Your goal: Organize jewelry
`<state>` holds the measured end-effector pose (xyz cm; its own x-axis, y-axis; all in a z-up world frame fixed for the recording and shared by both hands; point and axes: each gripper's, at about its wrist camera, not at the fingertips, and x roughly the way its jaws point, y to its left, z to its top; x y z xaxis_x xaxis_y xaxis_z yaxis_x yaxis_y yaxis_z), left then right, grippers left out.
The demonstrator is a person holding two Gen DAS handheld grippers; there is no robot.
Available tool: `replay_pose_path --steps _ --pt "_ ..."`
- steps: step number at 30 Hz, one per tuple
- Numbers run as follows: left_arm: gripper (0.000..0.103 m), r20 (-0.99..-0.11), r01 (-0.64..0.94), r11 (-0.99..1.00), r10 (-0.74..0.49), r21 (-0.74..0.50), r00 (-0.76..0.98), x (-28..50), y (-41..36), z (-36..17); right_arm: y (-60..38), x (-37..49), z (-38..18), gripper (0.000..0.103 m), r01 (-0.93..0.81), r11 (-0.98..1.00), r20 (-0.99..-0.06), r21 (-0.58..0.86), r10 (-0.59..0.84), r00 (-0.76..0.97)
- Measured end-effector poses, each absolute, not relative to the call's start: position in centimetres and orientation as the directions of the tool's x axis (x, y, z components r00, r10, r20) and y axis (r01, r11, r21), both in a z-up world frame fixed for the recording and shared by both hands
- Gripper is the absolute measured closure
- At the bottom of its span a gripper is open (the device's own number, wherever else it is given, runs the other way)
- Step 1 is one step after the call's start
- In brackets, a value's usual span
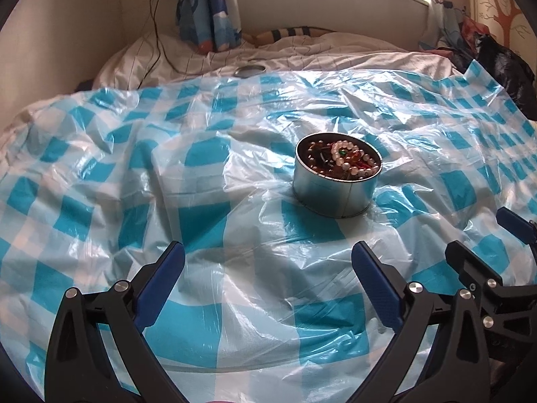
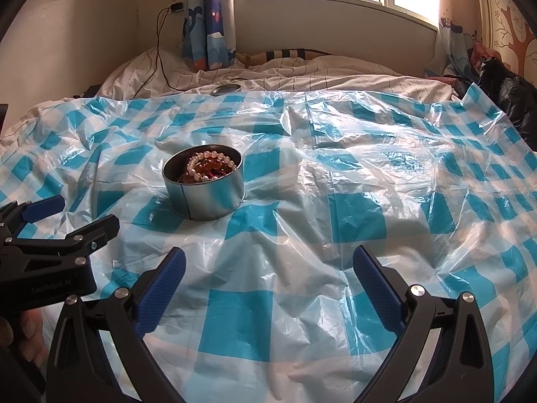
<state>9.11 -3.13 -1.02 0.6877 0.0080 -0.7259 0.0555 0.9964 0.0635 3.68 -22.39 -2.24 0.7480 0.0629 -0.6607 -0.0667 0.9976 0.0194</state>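
A round silver tin (image 1: 330, 196) stands upright on the blue-and-white checked plastic sheet (image 1: 134, 174). It holds a pearl bracelet (image 1: 349, 158), amber beads and other jewelry. In the right wrist view the tin (image 2: 206, 198) is left of centre with the pearl bracelet (image 2: 209, 164) inside. My left gripper (image 1: 268, 262) is open and empty, a short way in front of the tin. My right gripper (image 2: 268, 265) is open and empty, in front and to the right of the tin. The right gripper also shows at the left wrist view's right edge (image 1: 483, 235), and the left gripper at the right wrist view's left edge (image 2: 74, 218).
The tin's flat lid (image 1: 250, 70) lies at the far edge of the sheet on the white striped bedding (image 1: 335, 50). A black cable (image 1: 156, 33) runs down from a wall socket. Curtains (image 1: 209, 6) hang behind. Dark clothing (image 1: 506, 67) is piled at the right.
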Motion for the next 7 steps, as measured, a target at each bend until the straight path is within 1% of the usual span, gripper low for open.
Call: replay_pose_path --steps 7 --pt "0.008 -0.739 0.070 0.996 -0.010 0.050 0.673 9.46 -3.21 -1.38 -22.41 4.04 -2.35 0.007 -0.069 0.997 -0.666 0.021 0.065 0.743"
